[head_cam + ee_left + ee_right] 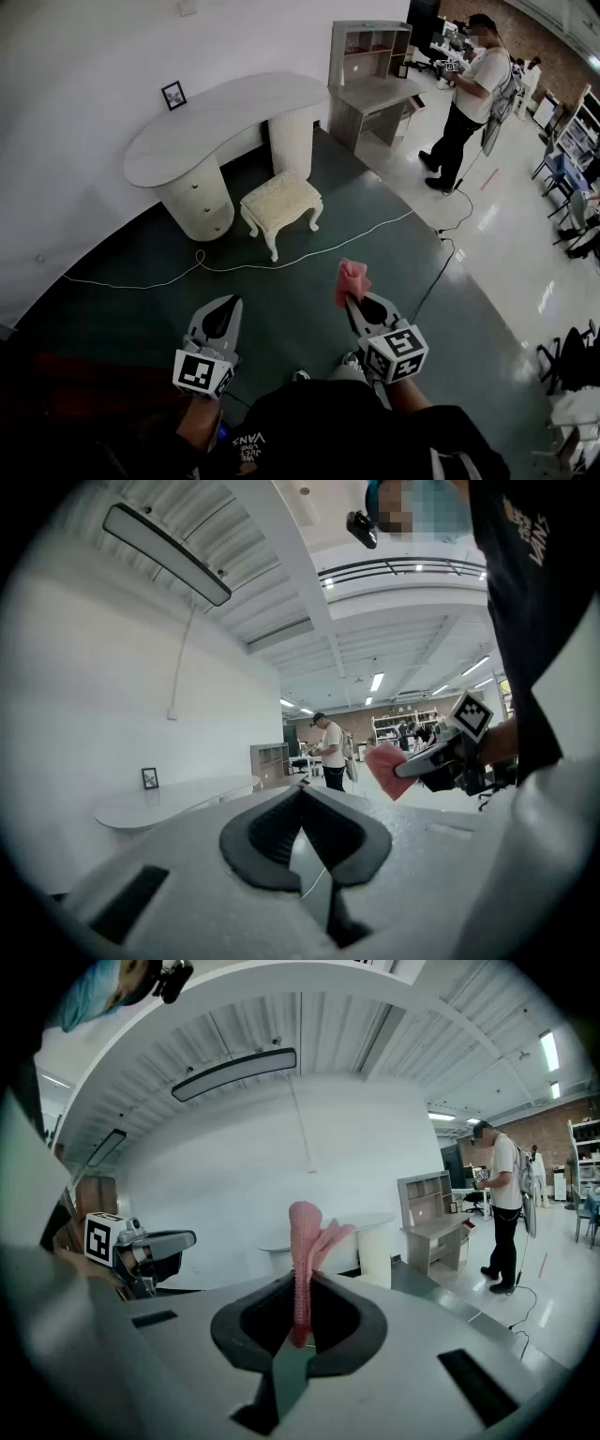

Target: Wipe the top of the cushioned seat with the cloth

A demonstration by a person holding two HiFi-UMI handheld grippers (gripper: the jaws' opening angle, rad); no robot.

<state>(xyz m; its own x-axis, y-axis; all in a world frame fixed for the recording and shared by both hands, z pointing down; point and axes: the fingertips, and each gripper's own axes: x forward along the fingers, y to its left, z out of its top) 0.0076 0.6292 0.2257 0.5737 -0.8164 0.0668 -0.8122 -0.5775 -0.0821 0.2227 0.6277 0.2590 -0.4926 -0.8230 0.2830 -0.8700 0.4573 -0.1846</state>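
The cushioned seat (281, 200) is a cream stool with curved legs, standing on the dark green floor in front of the white curved desk (225, 124), well ahead of both grippers. A pink cloth (352, 279) sticks up from my right gripper (351, 298), whose jaws are shut on it; in the right gripper view the pink cloth (305, 1241) rises between the jaw tips. My left gripper (228, 302) is held low at the left, shut and empty, its tips meeting at the left gripper (302, 787). The cloth (384, 764) also shows in the left gripper view.
A white cable (309, 248) runs across the floor in front of the stool. A grey shelf desk (373, 80) stands at the back right. A person (469, 103) stands on the light floor at the right. A small framed picture (173, 95) sits on the curved desk.
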